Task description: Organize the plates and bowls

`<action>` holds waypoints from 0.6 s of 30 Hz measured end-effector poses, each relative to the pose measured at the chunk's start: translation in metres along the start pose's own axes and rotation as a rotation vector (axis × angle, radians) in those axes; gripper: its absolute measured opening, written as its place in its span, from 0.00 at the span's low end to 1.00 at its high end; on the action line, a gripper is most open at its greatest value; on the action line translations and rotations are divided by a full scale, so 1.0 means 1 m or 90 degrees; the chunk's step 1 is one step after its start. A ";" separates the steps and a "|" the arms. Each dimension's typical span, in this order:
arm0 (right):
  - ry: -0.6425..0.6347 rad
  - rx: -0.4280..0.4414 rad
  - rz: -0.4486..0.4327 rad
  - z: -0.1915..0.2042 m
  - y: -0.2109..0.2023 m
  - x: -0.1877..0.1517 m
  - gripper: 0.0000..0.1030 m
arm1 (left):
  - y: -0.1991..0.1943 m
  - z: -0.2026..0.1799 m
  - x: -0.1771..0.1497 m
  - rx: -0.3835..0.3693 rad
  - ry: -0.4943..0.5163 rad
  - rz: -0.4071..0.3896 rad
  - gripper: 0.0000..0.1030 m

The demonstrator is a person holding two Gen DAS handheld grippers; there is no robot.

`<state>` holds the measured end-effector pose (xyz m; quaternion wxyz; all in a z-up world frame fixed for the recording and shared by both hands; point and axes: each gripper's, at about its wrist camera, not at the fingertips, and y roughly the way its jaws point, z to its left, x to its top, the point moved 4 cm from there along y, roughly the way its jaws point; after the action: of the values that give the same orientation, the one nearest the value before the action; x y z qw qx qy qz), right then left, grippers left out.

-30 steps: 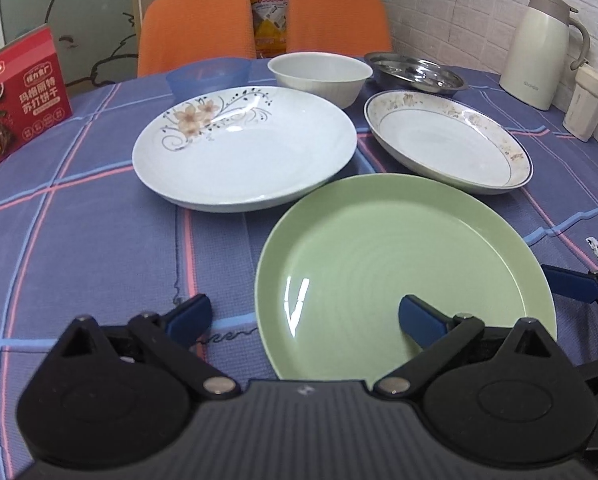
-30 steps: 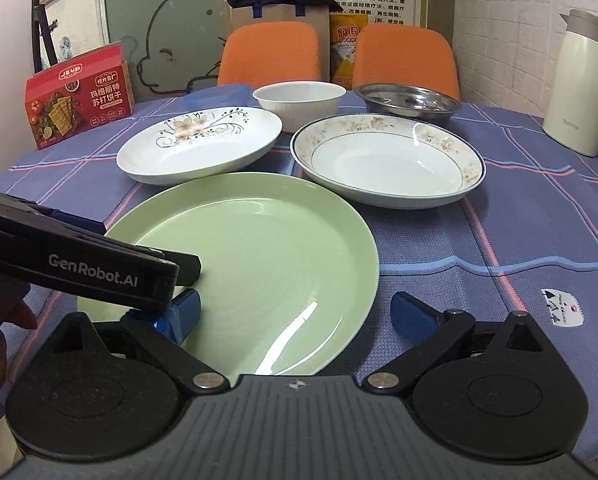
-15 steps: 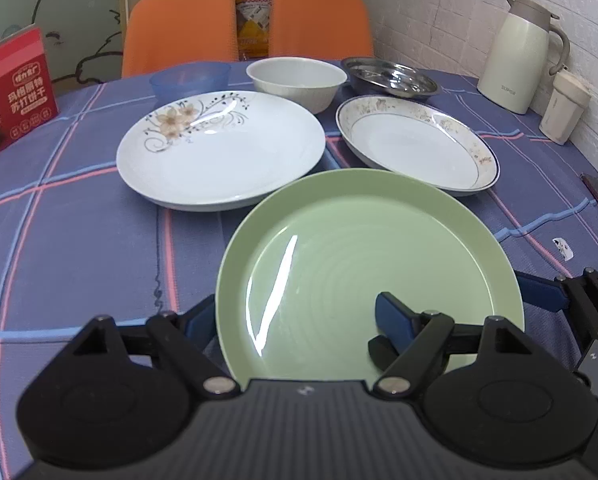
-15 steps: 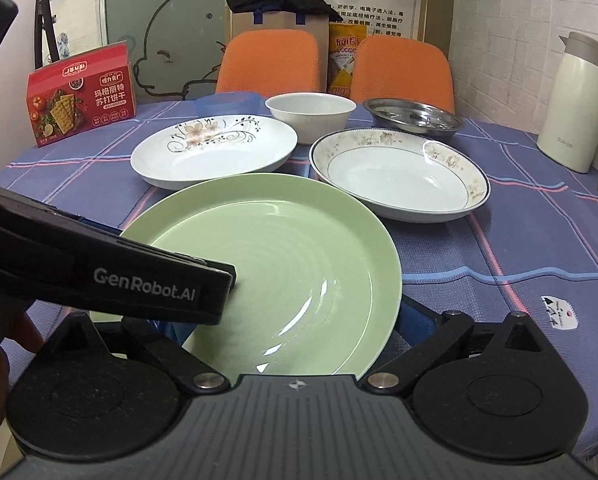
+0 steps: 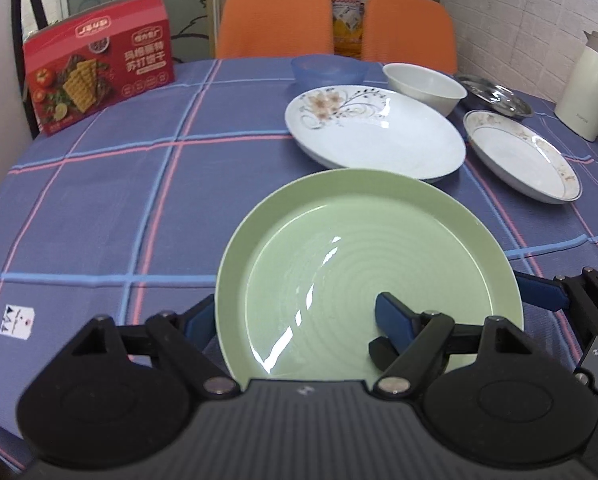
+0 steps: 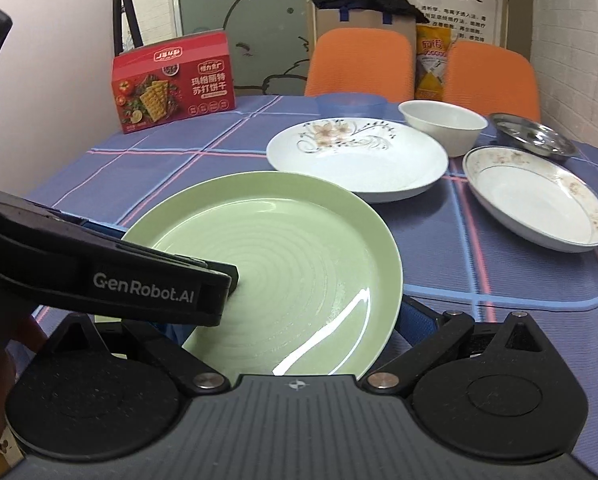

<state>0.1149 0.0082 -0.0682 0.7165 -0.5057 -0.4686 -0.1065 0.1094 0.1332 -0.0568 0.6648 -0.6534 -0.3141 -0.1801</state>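
Observation:
A pale green plate (image 5: 339, 264) (image 6: 291, 248) is held off the checked cloth, and its far rim overlaps the flowered white plate (image 5: 379, 132) (image 6: 359, 160) in both views. My left gripper (image 5: 295, 318) clamps the green plate's near side, one finger under the left rim and the other finger (image 5: 395, 316) on top of the plate. My right gripper (image 6: 291, 320) stands open at the plate's right side. The plate rests over its right finger (image 6: 415, 312) (image 5: 539, 294), and the left arm hides its other finger.
Further back are a gold-rimmed plate (image 5: 523, 156) (image 6: 539, 200), a white bowl (image 5: 423, 84) (image 6: 443, 124), a blue bowl (image 5: 327, 70) and a steel dish (image 5: 495, 96). A red cracker box (image 5: 99, 60) stands at the far left, a thermos (image 5: 587, 88) at the far right, and orange chairs behind.
The left fingers closed in on the green plate. The plate rose off the cloth, and both grippers swung left with it, so the cracker box is now in full view.

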 end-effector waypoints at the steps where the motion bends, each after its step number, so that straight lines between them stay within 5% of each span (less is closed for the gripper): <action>1: -0.003 0.001 0.005 0.003 0.003 0.000 0.87 | 0.003 0.005 -0.001 -0.001 -0.007 0.003 0.77; 11: -0.014 -0.005 0.020 0.010 0.021 0.008 0.88 | 0.015 0.018 0.005 -0.004 -0.013 -0.009 0.78; 13: -0.008 0.021 0.018 0.006 0.017 0.006 0.85 | 0.013 0.022 0.005 -0.027 -0.018 -0.010 0.92; 18: 0.048 0.009 -0.031 -0.020 -0.016 0.006 0.86 | -0.004 0.033 0.014 -0.023 -0.041 -0.057 0.97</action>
<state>0.1197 -0.0141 -0.0543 0.7345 -0.4847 -0.4540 -0.1395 0.1111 0.1674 -0.0469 0.6335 -0.6564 -0.3608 -0.1941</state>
